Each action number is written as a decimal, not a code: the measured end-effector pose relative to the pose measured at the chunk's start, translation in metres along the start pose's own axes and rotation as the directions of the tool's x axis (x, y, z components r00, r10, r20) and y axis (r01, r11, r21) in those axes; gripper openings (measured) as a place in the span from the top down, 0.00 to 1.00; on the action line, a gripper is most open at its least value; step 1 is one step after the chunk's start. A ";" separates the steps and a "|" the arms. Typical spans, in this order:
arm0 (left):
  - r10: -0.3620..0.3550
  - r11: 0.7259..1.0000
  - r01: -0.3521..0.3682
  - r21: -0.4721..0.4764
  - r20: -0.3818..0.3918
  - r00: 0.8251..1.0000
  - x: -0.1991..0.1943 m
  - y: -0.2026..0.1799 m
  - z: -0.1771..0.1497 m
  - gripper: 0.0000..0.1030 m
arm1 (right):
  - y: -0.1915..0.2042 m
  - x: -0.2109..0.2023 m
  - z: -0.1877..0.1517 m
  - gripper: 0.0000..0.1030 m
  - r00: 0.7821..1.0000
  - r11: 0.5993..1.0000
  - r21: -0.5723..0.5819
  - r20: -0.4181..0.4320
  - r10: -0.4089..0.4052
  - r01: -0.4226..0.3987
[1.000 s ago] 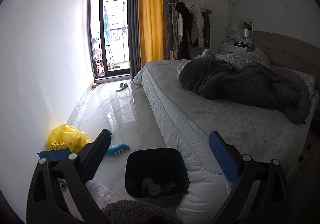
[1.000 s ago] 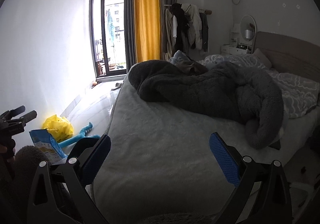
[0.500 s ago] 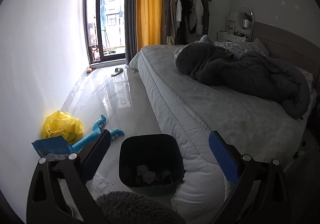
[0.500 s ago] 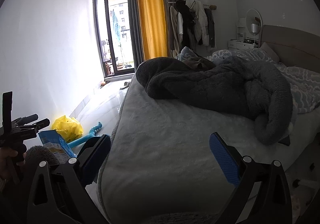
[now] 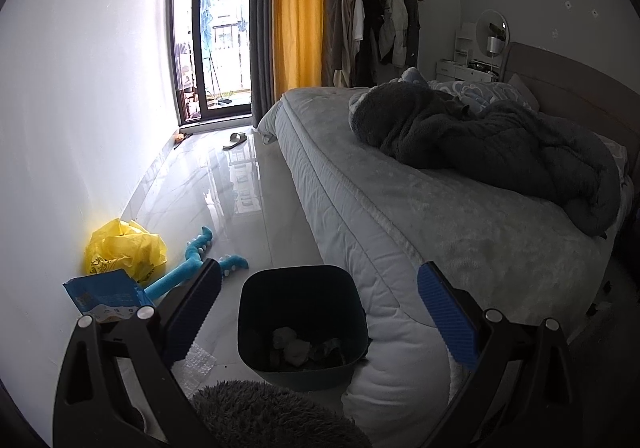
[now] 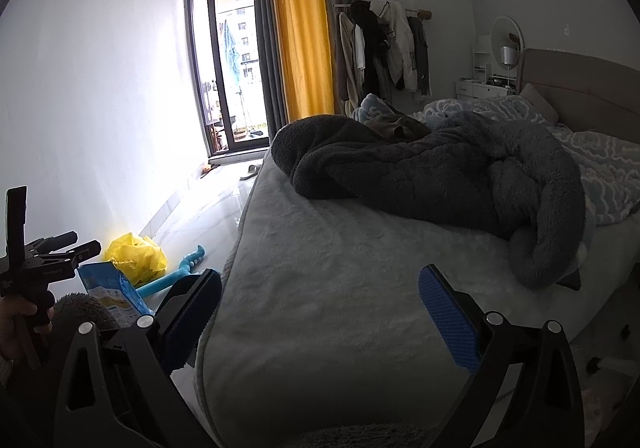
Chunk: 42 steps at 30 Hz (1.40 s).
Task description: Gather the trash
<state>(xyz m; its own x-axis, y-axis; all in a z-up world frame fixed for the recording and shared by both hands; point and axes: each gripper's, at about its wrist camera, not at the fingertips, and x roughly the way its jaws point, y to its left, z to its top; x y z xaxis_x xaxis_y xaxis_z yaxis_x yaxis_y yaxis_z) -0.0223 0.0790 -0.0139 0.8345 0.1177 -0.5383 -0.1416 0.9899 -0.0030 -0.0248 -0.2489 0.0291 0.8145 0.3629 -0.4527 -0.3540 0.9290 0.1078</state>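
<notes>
Left-wrist view: my left claw hangs released and empty over the bin, which stands on the floor tight against the bed's near corner. My right claw is likewise spread wide with nothing in it, hovering over the bed's foot edge.

Trouble could come several ways, I judge. The blue packet and yellow bag lie against the wall's foot, and a blue toy rests just beside them; a careless reach could pinch the toy along with the rubbish. The bag looks thin and crumpled, so a shallow pinch may let it slide free or tear. A clear plastic scrap by the bin's left side is hard to see against the glossy tiles and could be missed. Swinging low past the bin might tip it.

Trash already in the bin shows as pale crumpled wads at its bottom. The packet is flat, printed and stiff-looking; the bag is bright, puffed and loosely bunched.
</notes>
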 end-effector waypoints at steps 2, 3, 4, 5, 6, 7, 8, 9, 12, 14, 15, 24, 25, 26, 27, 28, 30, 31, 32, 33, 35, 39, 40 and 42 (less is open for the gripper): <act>0.000 1.000 0.000 0.000 0.000 1.000 0.000 0.000 0.000 0.03 | 0.000 0.000 0.000 0.03 1.000 1.000 -0.001 0.000 0.000 0.000; 0.000 1.000 0.000 0.000 0.000 1.000 0.000 0.000 0.000 0.03 | 0.000 0.000 0.000 0.03 1.000 1.000 -0.001 0.000 0.000 0.000; 0.001 1.000 -0.001 -0.001 -0.001 1.000 0.000 0.000 0.000 0.03 | 0.000 0.000 0.000 0.03 1.000 1.000 0.000 0.000 0.000 0.000; 0.001 1.000 -0.001 -0.001 -0.002 1.000 0.001 0.001 0.000 0.03 | 0.000 0.000 0.000 0.03 1.000 1.000 0.000 0.000 0.000 0.000; 0.001 1.000 -0.001 -0.001 -0.003 1.000 0.001 0.001 0.000 0.03 | 0.000 0.000 0.000 0.03 1.000 1.000 0.000 0.000 0.000 0.000; 0.001 1.000 -0.001 -0.001 -0.003 1.000 0.001 0.001 0.000 0.03 | 0.000 0.000 0.000 0.03 1.000 1.000 0.000 0.000 0.000 0.000; 0.000 1.000 0.000 0.000 -0.003 1.000 0.001 0.001 0.000 0.03 | 0.000 0.000 0.000 0.03 1.000 1.000 0.000 0.000 0.000 0.000; 0.000 1.000 0.000 -0.001 -0.003 1.000 0.001 0.001 0.000 0.03 | 0.000 0.000 0.000 0.03 1.000 1.000 0.000 0.000 0.000 0.000; 0.000 1.000 0.000 -0.001 -0.003 1.000 0.000 0.000 0.000 0.03 | 0.000 0.000 0.000 0.03 1.000 1.000 0.001 0.000 0.000 0.000; 0.000 1.000 0.000 -0.001 -0.003 1.000 0.000 0.000 0.000 0.03 | 0.000 0.000 0.000 0.03 1.000 1.000 0.001 0.000 0.001 -0.001; 0.000 1.000 0.000 -0.001 -0.003 1.000 0.000 0.000 0.000 0.03 | 0.000 0.000 0.000 0.03 1.000 1.000 0.001 0.000 0.001 -0.001; 0.000 1.000 0.000 -0.001 -0.003 1.000 0.000 0.000 0.001 0.03 | 0.000 0.000 0.000 0.03 1.000 1.000 0.000 0.000 0.000 0.000; 0.001 1.000 -0.001 -0.001 -0.003 1.000 0.000 0.000 0.001 0.03 | 0.000 0.000 0.000 0.03 1.000 1.000 0.000 0.000 0.000 0.000; 0.001 1.000 -0.001 -0.001 -0.003 1.000 0.000 0.000 0.001 0.03 | 0.000 0.000 0.000 0.03 1.000 1.000 0.000 0.000 0.000 0.000; 0.001 1.000 -0.001 -0.001 -0.003 1.000 0.000 0.000 0.001 0.03 | 0.000 0.000 0.000 0.03 1.000 1.000 0.000 0.000 0.000 0.000; 0.000 1.000 0.000 -0.001 -0.004 1.000 0.000 0.000 0.001 0.03 | 0.000 0.000 0.000 0.03 1.000 1.000 0.000 0.000 0.000 0.000; -0.001 1.000 0.001 0.000 -0.004 1.000 0.001 -0.001 0.000 0.03 | 0.000 0.000 0.000 0.03 1.000 1.000 0.000 0.000 0.000 0.000; -0.002 1.000 0.002 0.001 -0.004 1.000 0.001 -0.001 0.000 0.03 | 0.000 0.000 0.000 0.03 1.000 1.000 0.000 0.000 0.000 0.000; -0.003 1.000 0.003 0.003 -0.003 1.000 0.001 -0.002 -0.001 0.03 | 0.000 0.000 0.000 0.03 1.000 1.000 0.000 0.000 0.000 0.000; -0.004 1.000 0.004 0.005 -0.003 1.000 0.002 -0.002 -0.002 0.03 | 0.000 0.000 0.000 0.03 1.000 1.000 0.000 0.000 0.000 0.000; -0.007 1.000 0.007 0.007 -0.004 1.000 0.002 -0.002 -0.003 0.03 | 0.000 0.000 0.000 0.03 1.000 1.000 0.000 0.000 -0.001 0.001; -0.011 1.000 0.011 0.008 -0.007 1.000 0.003 -0.002 -0.004 0.03 | 0.001 0.000 0.000 0.03 1.000 1.000 0.001 0.000 0.000 0.000; -0.011 1.000 0.011 0.007 -0.007 1.000 0.003 -0.002 -0.004 0.03 | 0.001 0.000 0.000 0.03 1.000 1.000 0.001 0.000 0.000 0.000; -0.012 1.000 0.012 0.006 -0.008 1.000 0.003 -0.002 -0.005 0.03 | 0.000 0.000 0.000 0.03 1.000 1.000 0.001 0.000 0.000 0.000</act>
<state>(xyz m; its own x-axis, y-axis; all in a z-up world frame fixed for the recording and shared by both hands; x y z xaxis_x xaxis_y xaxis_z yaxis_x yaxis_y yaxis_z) -0.0220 0.0769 -0.0194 0.8316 0.1055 -0.5453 -0.1288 0.9917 -0.0044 -0.0251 -0.2485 0.0290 0.8146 0.3626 -0.4526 -0.3535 0.9292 0.1083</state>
